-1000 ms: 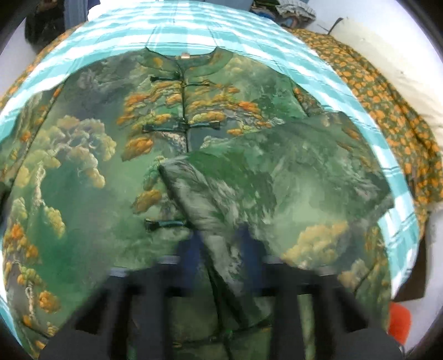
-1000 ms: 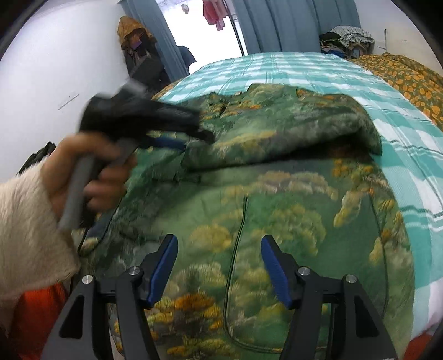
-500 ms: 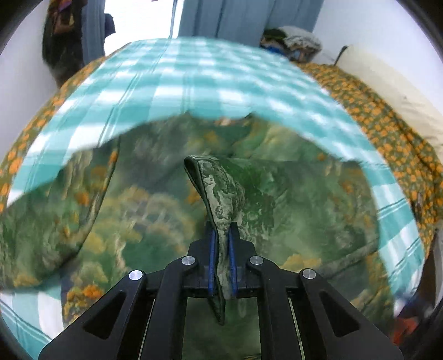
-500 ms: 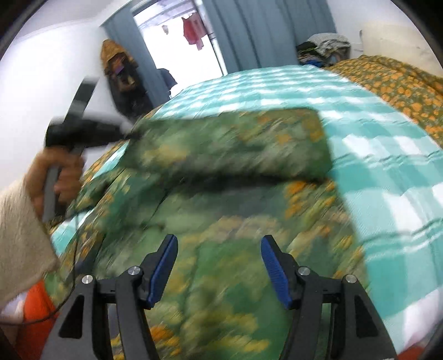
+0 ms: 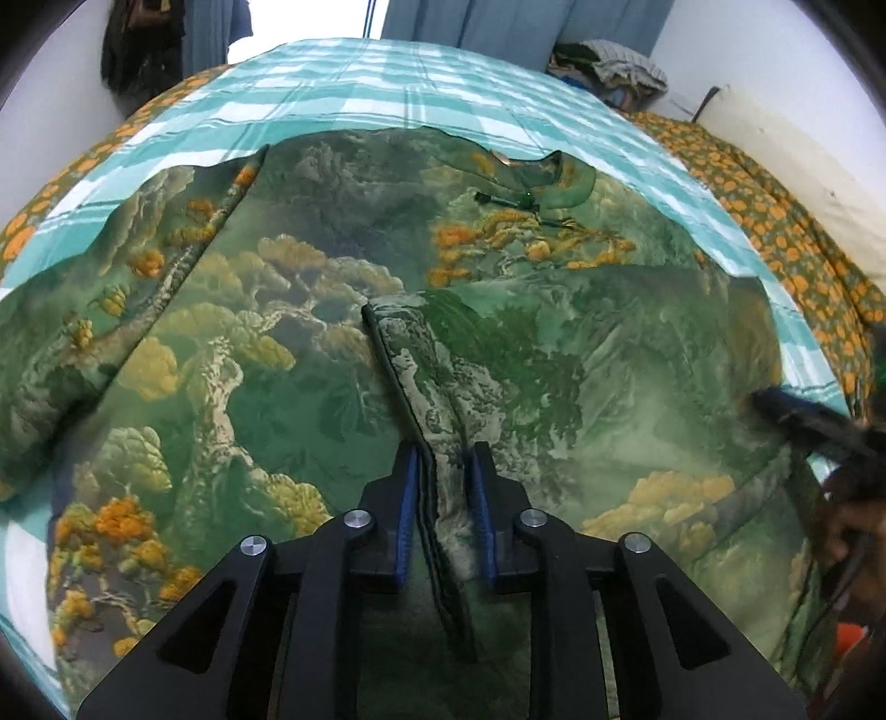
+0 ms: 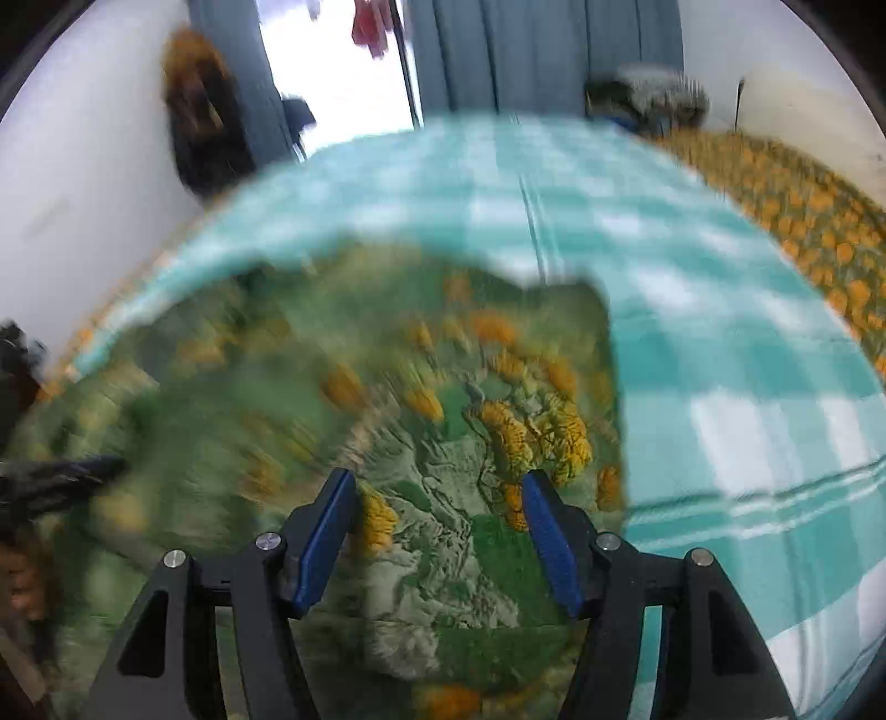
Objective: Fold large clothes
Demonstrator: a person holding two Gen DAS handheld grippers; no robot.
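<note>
A large green jacket point(image 5: 310, 343) printed with mountains and orange trees lies spread on the bed, collar point(image 5: 531, 177) at the far side. Its right sleeve point(image 5: 554, 360) is folded across the body. My left gripper point(image 5: 443, 498) has its jaws partly apart around the sleeve's cuff edge point(image 5: 437, 443), with gaps showing on both sides of the cloth. My right gripper point(image 6: 437, 515) is open and empty above the jacket's right part point(image 6: 470, 443); that view is blurred. The right gripper also shows at the right edge of the left wrist view point(image 5: 814, 421).
The bed has a teal checked sheet point(image 5: 387, 83). An orange-flowered quilt point(image 5: 775, 221) lies along the right side. Curtains point(image 6: 526, 50) and a bright doorway are at the far end. A pile of clothes point(image 5: 609, 66) sits in the far corner.
My left gripper has lowered the sleeve onto the jacket and opened its jaws from a tight pinch. My right gripper has swung right over the jacket, still open.
</note>
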